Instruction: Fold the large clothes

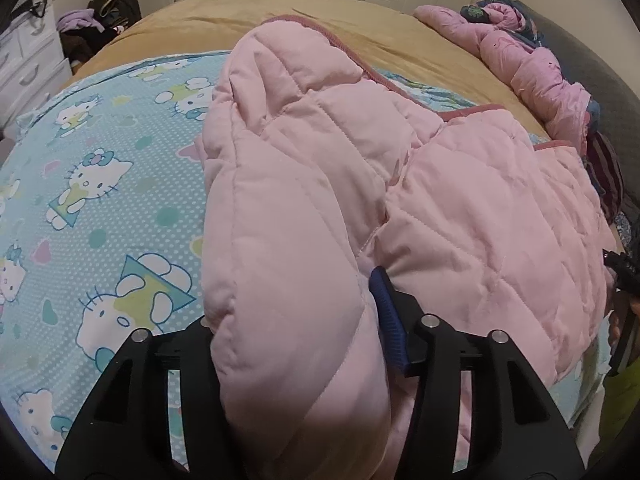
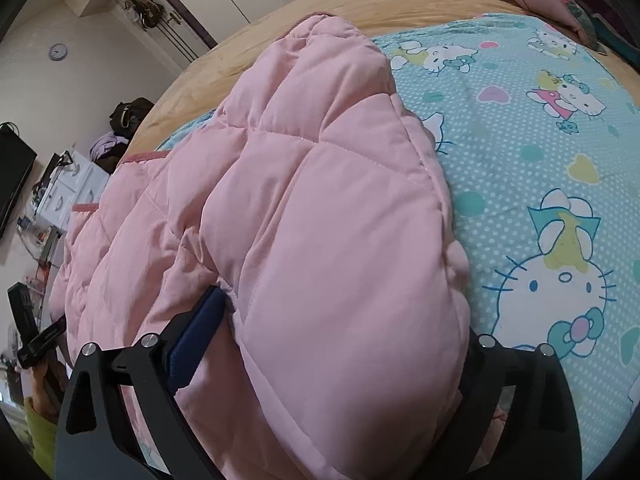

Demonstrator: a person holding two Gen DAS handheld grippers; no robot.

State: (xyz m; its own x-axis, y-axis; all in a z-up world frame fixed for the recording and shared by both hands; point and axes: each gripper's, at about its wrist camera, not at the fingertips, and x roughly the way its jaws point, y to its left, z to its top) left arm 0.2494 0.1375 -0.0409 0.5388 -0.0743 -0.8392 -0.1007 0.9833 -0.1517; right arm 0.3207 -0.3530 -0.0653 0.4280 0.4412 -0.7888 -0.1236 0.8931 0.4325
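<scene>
Bunching thick quilted folds between their jaws, left gripper [image 1: 304,320] and right gripper [image 2: 340,344] each clench the pink padded garment [image 1: 460,200], apparently to lift it for folding.

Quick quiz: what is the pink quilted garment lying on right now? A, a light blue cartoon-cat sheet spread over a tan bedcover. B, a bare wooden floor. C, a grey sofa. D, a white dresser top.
A: the pink quilted garment, clamped by the left gripper and right gripper, rests on the cartoon-cat sheet over the tan bedcover.
</scene>
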